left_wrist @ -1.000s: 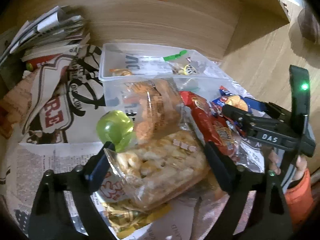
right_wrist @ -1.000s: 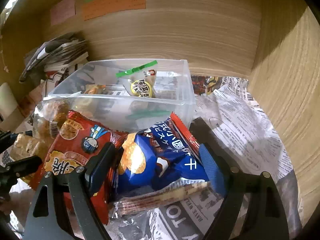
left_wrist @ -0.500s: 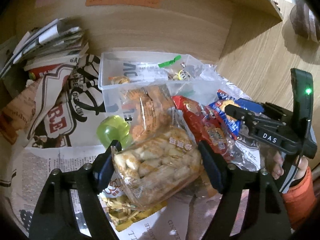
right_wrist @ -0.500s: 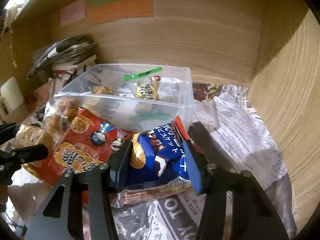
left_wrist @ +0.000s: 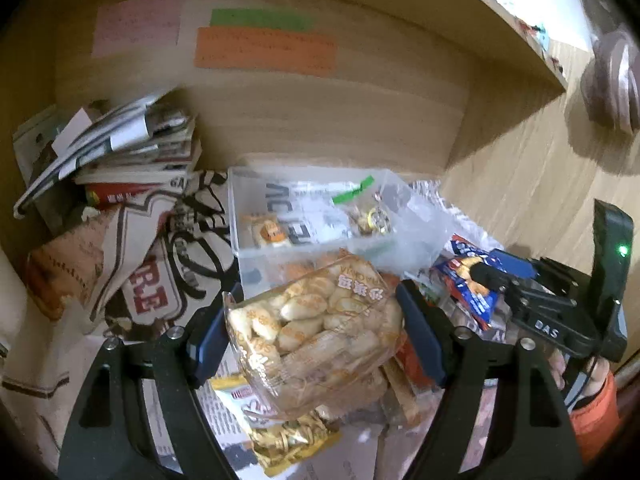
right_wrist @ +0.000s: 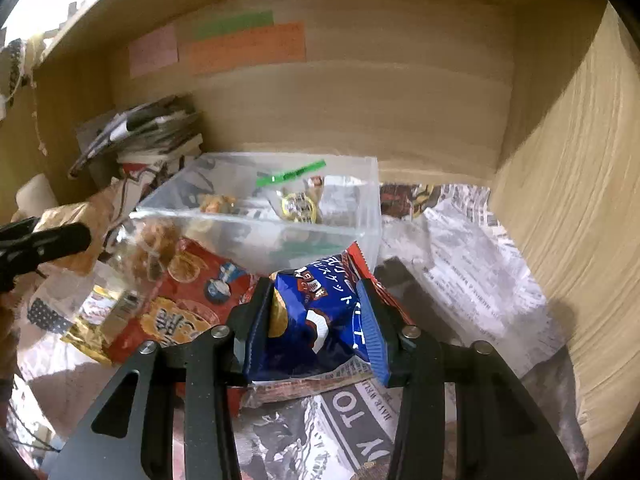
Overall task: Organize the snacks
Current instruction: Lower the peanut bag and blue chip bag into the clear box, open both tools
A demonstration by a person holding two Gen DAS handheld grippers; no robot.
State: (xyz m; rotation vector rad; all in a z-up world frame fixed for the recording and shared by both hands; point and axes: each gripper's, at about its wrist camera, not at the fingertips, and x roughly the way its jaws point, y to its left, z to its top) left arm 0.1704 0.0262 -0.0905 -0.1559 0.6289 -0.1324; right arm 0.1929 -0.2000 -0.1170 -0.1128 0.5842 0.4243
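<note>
My left gripper [left_wrist: 316, 332] is shut on a clear bag of pale crackers [left_wrist: 316, 336] and holds it raised in front of the clear plastic bin [left_wrist: 240, 236]. My right gripper [right_wrist: 316, 320] is shut on a blue snack packet [right_wrist: 316, 312] and holds it just before the bin's [right_wrist: 360, 224] near wall. The bin holds a few small wrapped sweets [right_wrist: 298, 204] and a green strip. A red snack bag [right_wrist: 180, 308] lies left of the blue packet. The right gripper [left_wrist: 532, 312] with the blue packet also shows in the left wrist view.
Newspaper [right_wrist: 460, 264] covers the shelf floor. A stack of magazines [left_wrist: 120, 148] lies at the back left. Wooden walls [right_wrist: 560, 200] close the back and right. Coloured paper labels [left_wrist: 264, 52] are stuck on the back wall. A yellow noodle snack pack [left_wrist: 288, 436] lies under the cracker bag.
Both grippers closed on their packets and lifted them. The left one raised the cracker bag toward the bin; the right one squeezed the blue packet and lifted it off the red bag.
</note>
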